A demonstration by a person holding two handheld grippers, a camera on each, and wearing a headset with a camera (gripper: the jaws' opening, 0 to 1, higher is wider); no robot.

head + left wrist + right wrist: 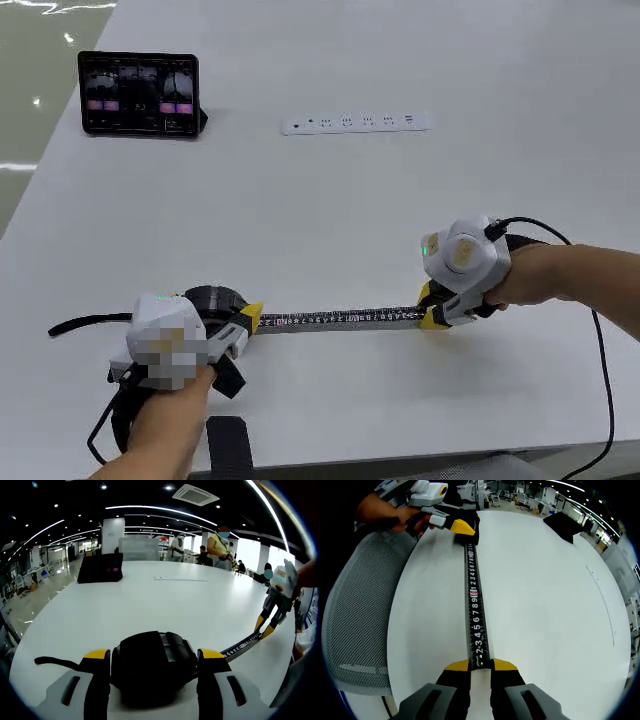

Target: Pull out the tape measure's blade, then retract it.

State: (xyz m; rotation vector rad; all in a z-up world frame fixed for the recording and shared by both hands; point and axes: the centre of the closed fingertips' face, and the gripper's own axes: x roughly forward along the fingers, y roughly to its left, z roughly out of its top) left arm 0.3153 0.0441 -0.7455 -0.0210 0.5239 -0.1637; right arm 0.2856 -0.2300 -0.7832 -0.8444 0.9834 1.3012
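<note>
White numerals run along the dark blade [476,620] of the tape measure [150,665]. In the right gripper view they read 2, 3, 4, 5, 6, 7, 8, 9, then a red-marked 10, then more single digits that grow too small to make out. On the tablet [140,93] and the power strip [356,123] nothing is legible.

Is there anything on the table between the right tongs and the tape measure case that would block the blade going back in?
Nothing visible. The blade runs over the table from the right tongs straight to the case held in the left tongs. The power strip and tablet sit well off that line.
</note>
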